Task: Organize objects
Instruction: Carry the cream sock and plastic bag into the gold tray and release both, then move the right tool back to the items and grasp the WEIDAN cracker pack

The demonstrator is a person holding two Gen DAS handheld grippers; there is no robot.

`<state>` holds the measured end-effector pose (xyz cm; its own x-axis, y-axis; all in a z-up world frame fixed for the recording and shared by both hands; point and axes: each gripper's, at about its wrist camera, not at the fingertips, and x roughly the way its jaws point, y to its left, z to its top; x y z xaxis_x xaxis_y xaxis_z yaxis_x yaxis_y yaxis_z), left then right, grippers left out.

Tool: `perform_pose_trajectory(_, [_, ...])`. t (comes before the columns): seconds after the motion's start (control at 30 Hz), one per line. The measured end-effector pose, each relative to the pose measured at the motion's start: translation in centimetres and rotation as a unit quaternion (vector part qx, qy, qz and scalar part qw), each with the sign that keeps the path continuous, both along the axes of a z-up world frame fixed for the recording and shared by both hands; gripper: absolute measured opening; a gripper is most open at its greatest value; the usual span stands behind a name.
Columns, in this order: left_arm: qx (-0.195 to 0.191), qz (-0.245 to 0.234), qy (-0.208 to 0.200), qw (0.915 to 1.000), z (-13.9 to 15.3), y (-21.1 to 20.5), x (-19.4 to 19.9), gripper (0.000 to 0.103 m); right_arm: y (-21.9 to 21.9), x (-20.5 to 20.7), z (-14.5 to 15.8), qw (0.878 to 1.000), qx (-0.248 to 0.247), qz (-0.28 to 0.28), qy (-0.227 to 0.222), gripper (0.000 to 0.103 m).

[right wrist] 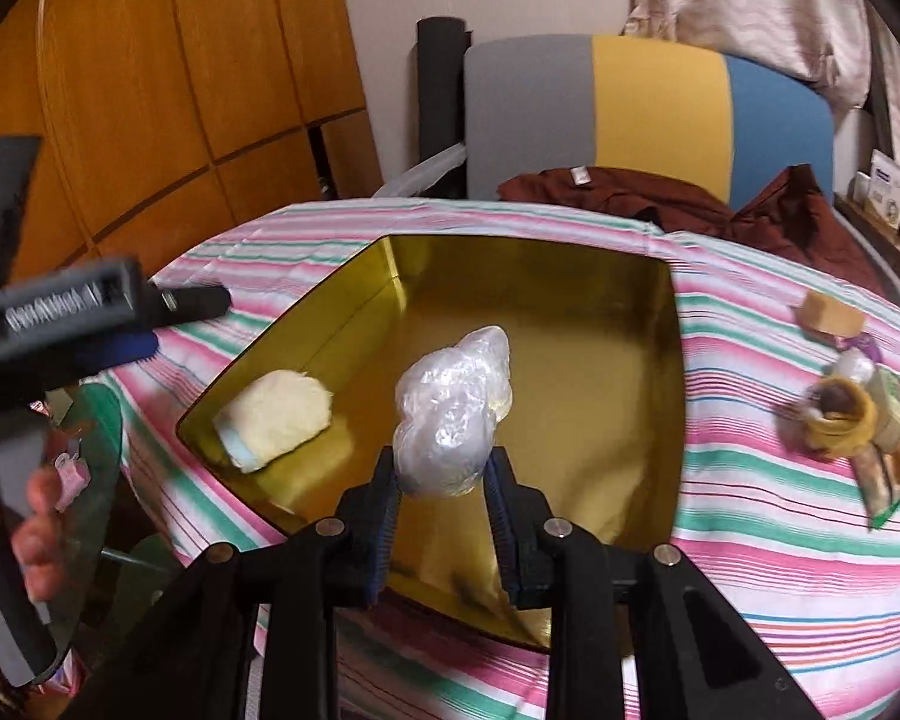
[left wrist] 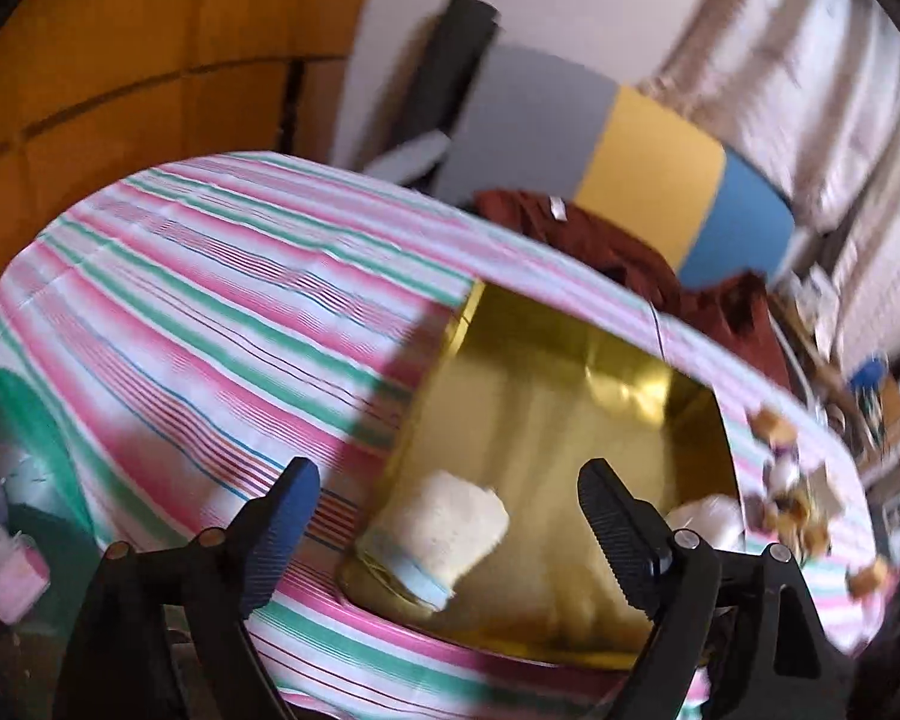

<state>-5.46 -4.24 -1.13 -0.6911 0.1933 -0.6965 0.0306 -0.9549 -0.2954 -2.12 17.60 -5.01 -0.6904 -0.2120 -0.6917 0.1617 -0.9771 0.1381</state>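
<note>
Crumpled clear plastic bundle [right wrist: 450, 414] carried above the shiny gold rectangular tin [right wrist: 630, 324]

The right tool [right wrist: 444, 492] is clamped on the bundle; the left tool [left wrist: 444, 516] is spread apart and empty, the cream cloth roll [left wrist: 444, 531] lying in the tin's corner on the striped surface [left wrist: 210, 276].

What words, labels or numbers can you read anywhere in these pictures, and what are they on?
None can be read.
Left gripper: raised lettering on its grey body, too blurred to read.
Boxes on the shelf at the right: printed labels, too small to read.
White tag on the brown garment: no legible text.
</note>
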Motion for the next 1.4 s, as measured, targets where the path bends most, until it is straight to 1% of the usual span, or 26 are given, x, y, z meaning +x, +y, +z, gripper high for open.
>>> perform_pose_trajectory(0.07, [0.007,0.022,0.012,0.9997,0.4,-1.0,0.1,0.089,-0.9,-0.6,-0.3,1.000,0.002,0.009,-0.009,0.027])
perform_pose_trajectory(0.13, [0.010,0.034,0.015,0.9992,0.6,-1.5,0.2,0.089,-1.8,-1.4,-0.9,1.000,-0.004,0.018,-0.026,0.027])
perform_pose_trajectory(0.27, [0.014,0.039,0.002,0.9991,0.0,-1.7,0.0,0.089,-3.0,-3.0,-2.0,0.997,-0.033,0.024,-0.061,0.027])
perform_pose_trajectory(0.37, [0.015,0.042,-0.005,0.9990,-0.4,-1.6,-0.2,0.089,-3.7,-3.8,-2.4,0.995,-0.051,0.029,-0.078,0.029])
perform_pose_trajectory(0.53, [-0.004,0.045,0.003,0.9990,-0.3,-1.0,0.1,0.089,-4.3,-4.0,-2.4,0.994,-0.052,0.038,-0.087,0.030])
perform_pose_trajectory(0.57, [-0.006,0.045,0.003,0.9989,-0.2,-1.0,0.2,0.089,-4.2,-3.8,-2.4,0.994,-0.053,0.039,-0.086,0.034])
perform_pose_trajectory(0.67, [-0.002,0.049,0.004,0.9988,-0.2,-1.1,0.2,0.089,-4.1,-3.7,-2.2,0.994,-0.055,0.036,-0.089,0.034])
perform_pose_trajectory(0.87, [0.003,0.054,0.000,0.9985,-0.4,-1.3,0.2,0.089,-3.3,-2.6,-1.3,0.996,-0.054,0.028,-0.069,0.034])
perform_pose_trajectory(0.97, [0.006,0.047,-0.005,0.9989,-0.7,-0.8,0.2,0.089,-2.8,-2.0,-0.5,0.997,-0.053,0.024,-0.053,0.034])
perform_pose_trajectory(1.1, [0.008,0.026,-0.008,0.9996,-1.0,0.3,0.4,0.089,-1.5,-0.8,0.5,0.999,-0.040,0.008,-0.017,0.034])
perform_pose_trajectory(1.23, [0.002,-0.005,-0.003,1.0000,-0.9,2.0,0.9,0.091,1.3,0.7,0.9,0.999,-0.032,-0.028,0.009,0.034])
perform_pose_trajectory(1.4, [0.012,-0.055,0.002,0.9984,-0.6,4.5,1.8,0.091,7.2,3.2,1.1,0.993,-0.045,-0.103,0.035,0.034])
